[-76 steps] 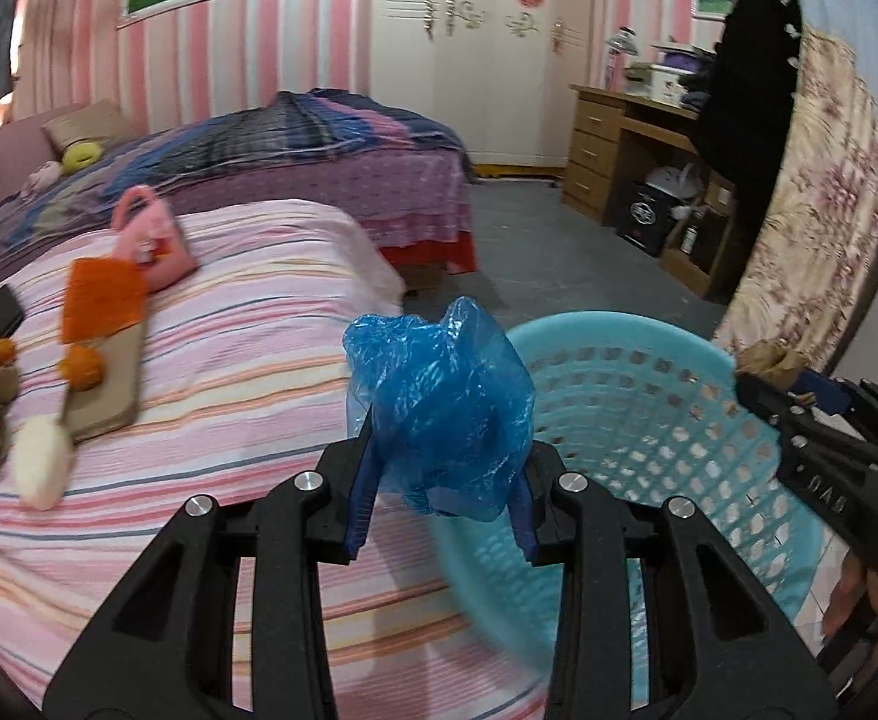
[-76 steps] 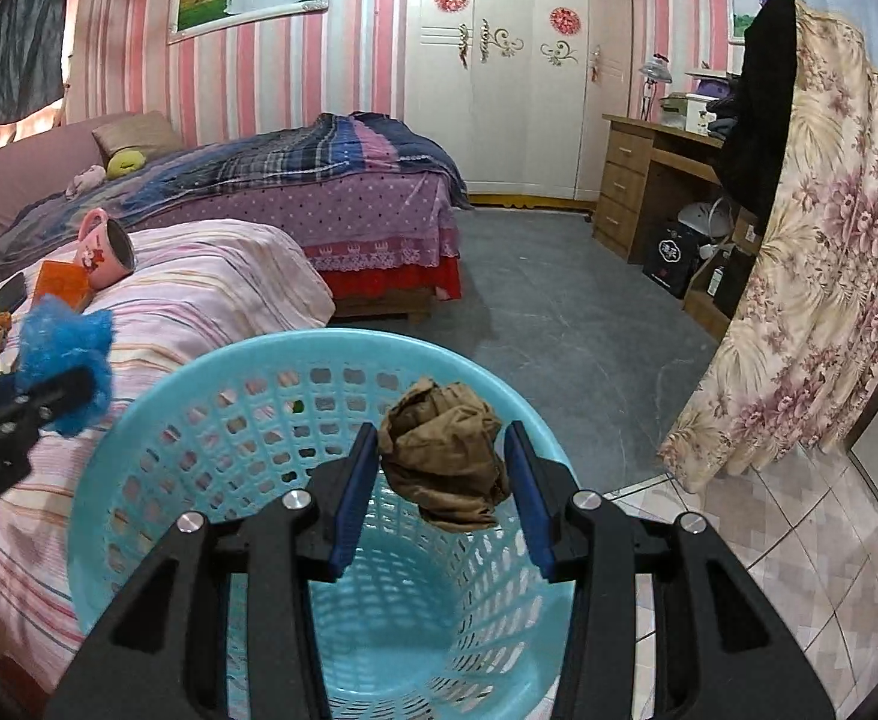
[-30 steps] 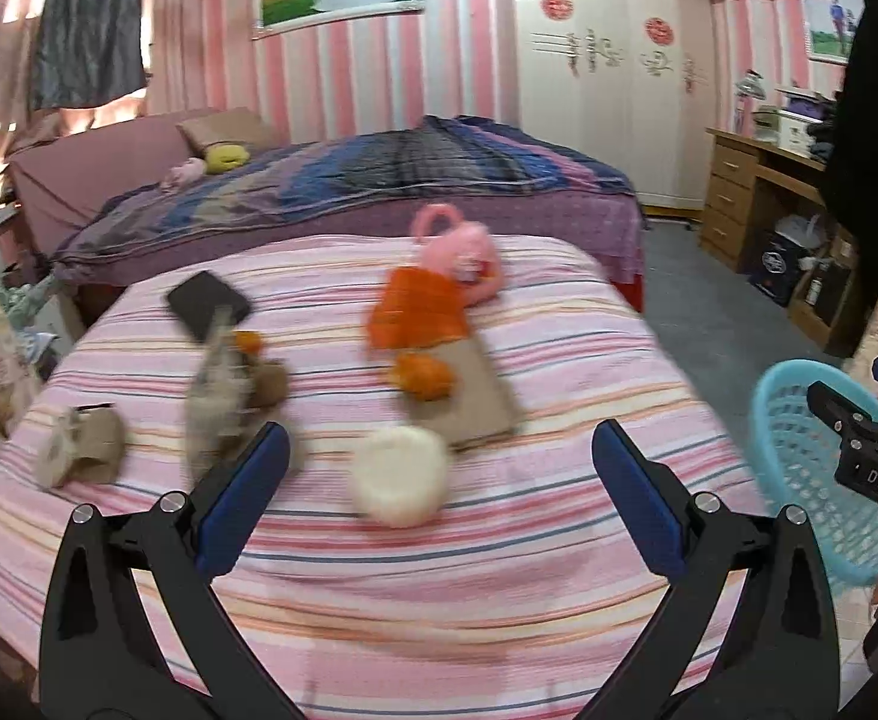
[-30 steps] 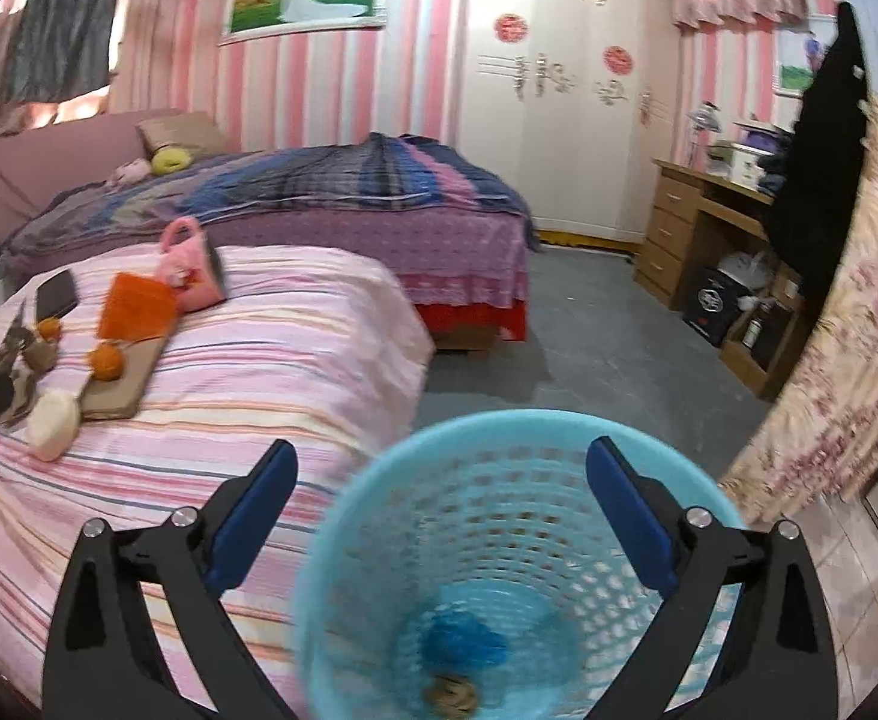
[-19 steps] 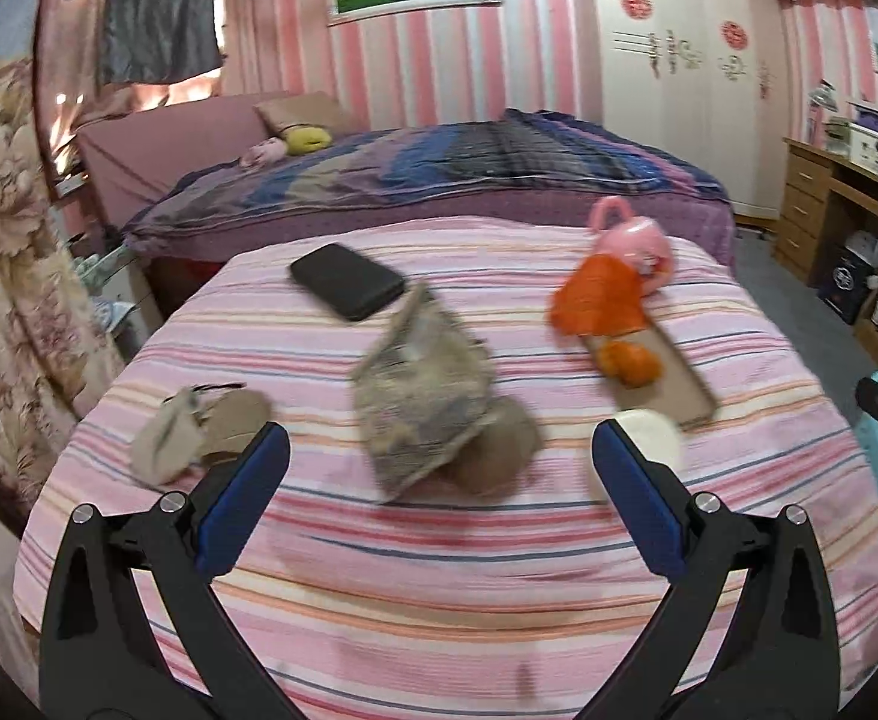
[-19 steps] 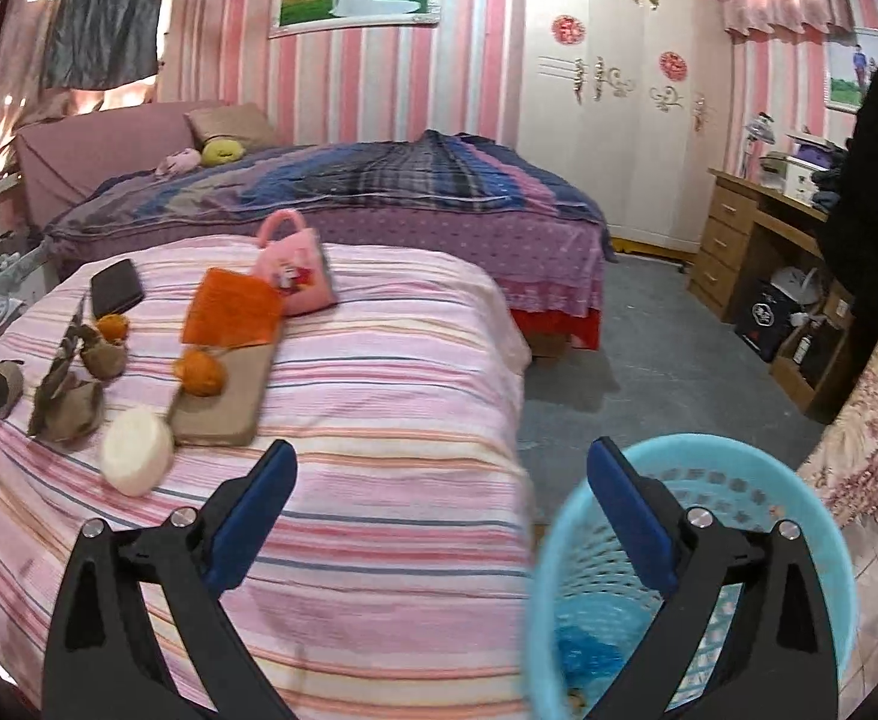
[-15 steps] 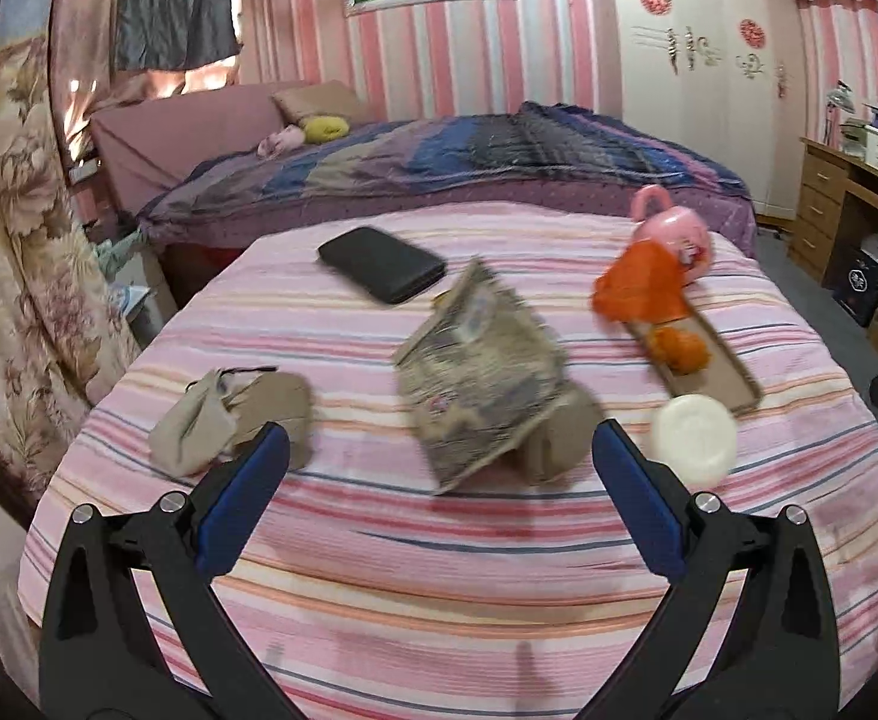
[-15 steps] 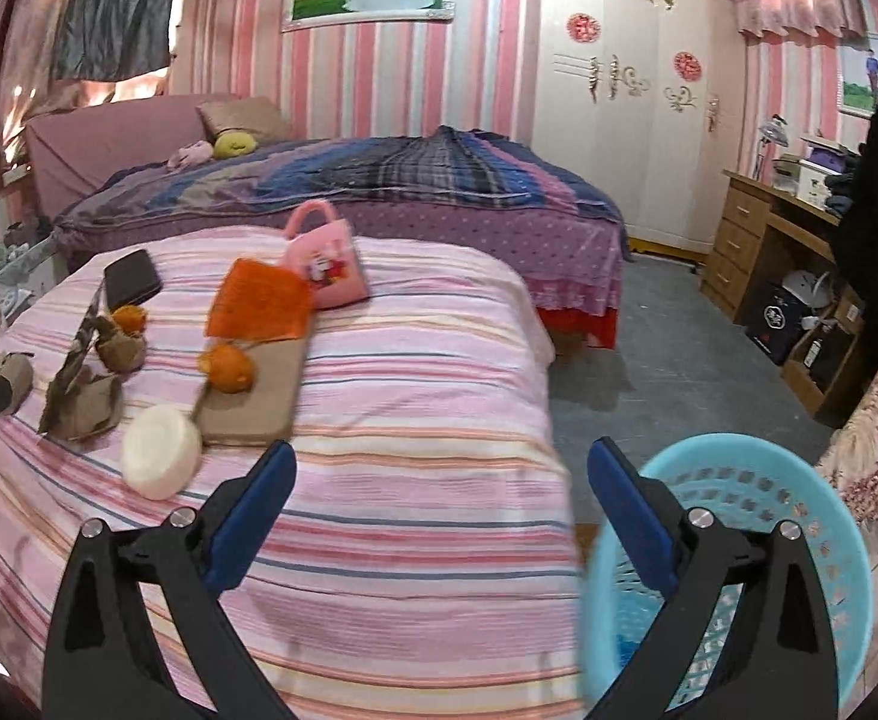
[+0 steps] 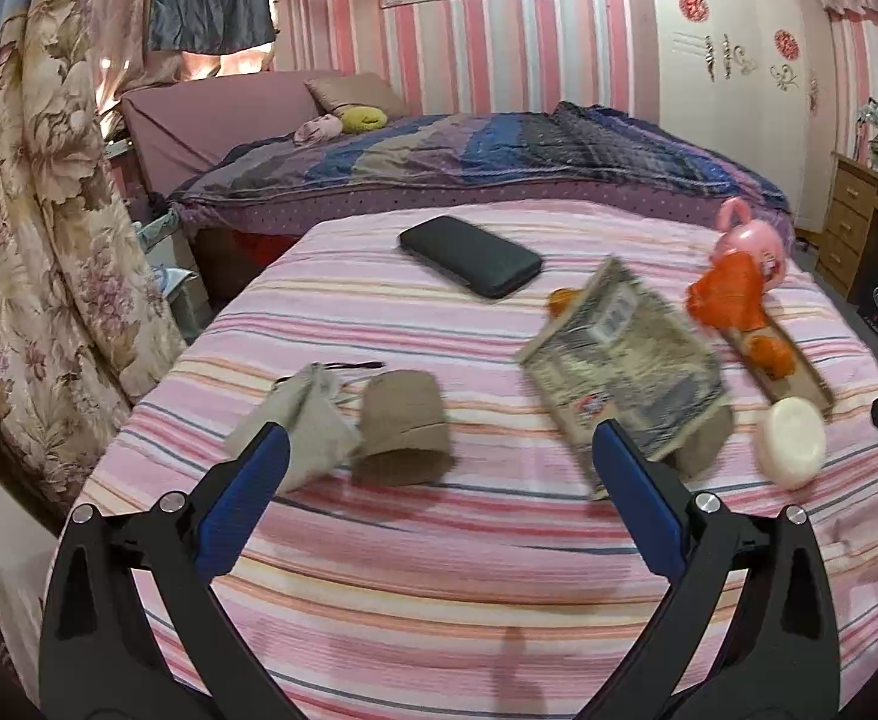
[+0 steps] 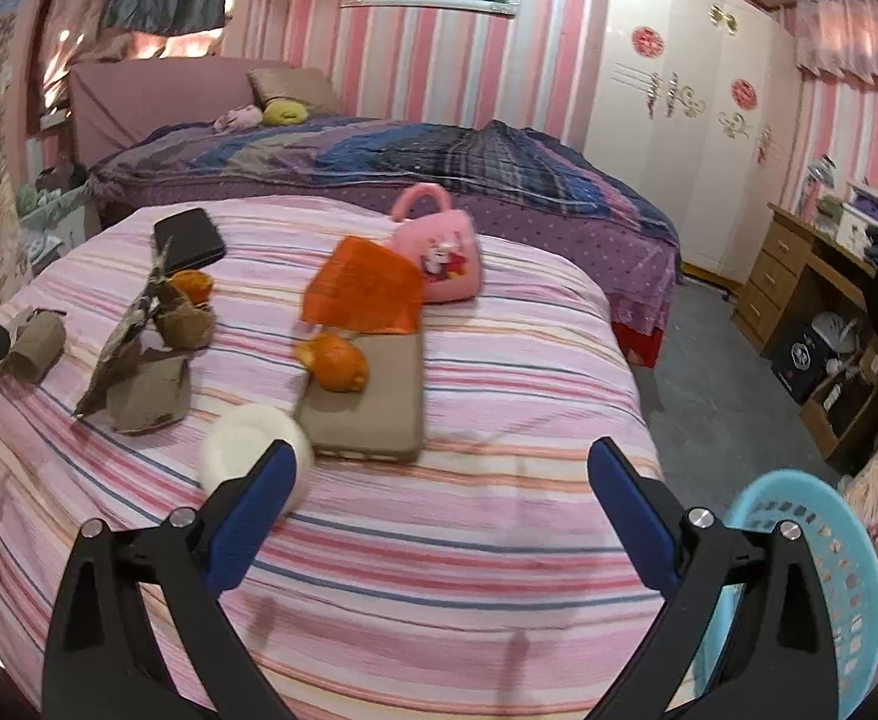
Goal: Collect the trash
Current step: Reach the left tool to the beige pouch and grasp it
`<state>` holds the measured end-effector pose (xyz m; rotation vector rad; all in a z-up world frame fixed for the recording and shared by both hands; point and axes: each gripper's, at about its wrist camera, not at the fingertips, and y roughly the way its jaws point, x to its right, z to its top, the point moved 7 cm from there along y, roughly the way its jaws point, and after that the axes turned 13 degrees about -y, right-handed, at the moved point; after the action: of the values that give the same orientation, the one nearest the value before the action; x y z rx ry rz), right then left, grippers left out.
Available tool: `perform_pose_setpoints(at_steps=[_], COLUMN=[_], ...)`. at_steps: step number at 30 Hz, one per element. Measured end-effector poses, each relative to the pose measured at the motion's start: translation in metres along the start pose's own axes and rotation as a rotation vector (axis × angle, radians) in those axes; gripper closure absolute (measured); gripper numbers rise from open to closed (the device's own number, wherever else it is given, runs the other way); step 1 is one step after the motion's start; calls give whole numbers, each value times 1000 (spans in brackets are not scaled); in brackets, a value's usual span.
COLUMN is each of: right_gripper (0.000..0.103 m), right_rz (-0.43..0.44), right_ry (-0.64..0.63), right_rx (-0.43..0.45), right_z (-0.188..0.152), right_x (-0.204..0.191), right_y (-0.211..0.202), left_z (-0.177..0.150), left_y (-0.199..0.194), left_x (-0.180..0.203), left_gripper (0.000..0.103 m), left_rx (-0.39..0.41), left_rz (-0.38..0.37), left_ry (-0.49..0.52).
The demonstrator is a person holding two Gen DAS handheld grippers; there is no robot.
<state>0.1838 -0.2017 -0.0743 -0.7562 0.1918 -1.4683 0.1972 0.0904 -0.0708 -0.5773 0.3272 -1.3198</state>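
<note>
Pink-striped cloth covers the bed (image 9: 439, 570), which carries everything left to sort and so serves as the working surface; both cameras look down on it from its near edge. The blue plastic basket (image 10: 811, 552) stands on the floor just off the bed's right-hand corner, near enough, it seems, for scraps to be carried over without walking, and only part of its rim shows. Across the bedspread, keepsakes and rubbish lie mixed: a pink toy handbag (image 10: 439, 252), a black wallet (image 9: 469, 264) and a flat brown case (image 10: 372, 408) look like belongings, while the crumpled orange bag (image 10: 366, 288), the orange peel (image 10: 336, 363), the printed wrapper (image 9: 625, 360), the torn brown paper (image 10: 150, 396), the cardboard tube (image 9: 402, 426) and the grey crumpled pouch (image 9: 306, 420) beside it read as trash. A white round puff (image 10: 252, 450) sits by the case; whether it is rubbish I cannot tell. The left hand-held gripper (image 9: 439, 492) is spread wide with nothing between its blue pads, and its frame brackets the tube and pouch, which suggests one of these is the next pick. The right hand-held gripper (image 10: 439, 498) is equally wide and empty, poised over bare bedspread below the case, with the white puff touching its left pad in the picture, though it probably lies farther off. Judging by the scraps that remain, the job is only partly done.
</note>
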Motion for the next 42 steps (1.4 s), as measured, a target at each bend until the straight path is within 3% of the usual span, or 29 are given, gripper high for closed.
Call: perform_pose_setpoints(at_steps=[9, 17, 23, 25, 26, 35, 40, 42], right_gripper=[7, 8, 24, 39, 41, 41, 41, 41], right_rz=[99, 137, 190, 200, 202, 205, 205, 206], right_ry=[-69, -55, -41, -46, -52, -36, -19, -13], right_rx=[-47, -114, -119, -110, -104, -68, -64, -60], right_z=[4, 3, 2, 3, 3, 5, 3, 2], right_x=[-56, -66, -70, -71, -72, -65, -59, -57], right_y=[24, 41, 47, 47, 46, 37, 34, 33], left_z=[-2, -6, -10, -10, -9, -8, -12, -13], left_y=[16, 36, 51, 55, 57, 67, 74, 76], left_x=[-44, -84, -103, -104, -104, -100, -97, -94], left_gripper=[5, 5, 5, 5, 5, 7, 29, 46], left_rx=[-46, -104, -147, -152, -153, -174, -202, -209], left_rz=[27, 61, 91, 95, 98, 113, 94, 93], left_ry=[-29, -92, -146, -148, -146, -121, -106, -90])
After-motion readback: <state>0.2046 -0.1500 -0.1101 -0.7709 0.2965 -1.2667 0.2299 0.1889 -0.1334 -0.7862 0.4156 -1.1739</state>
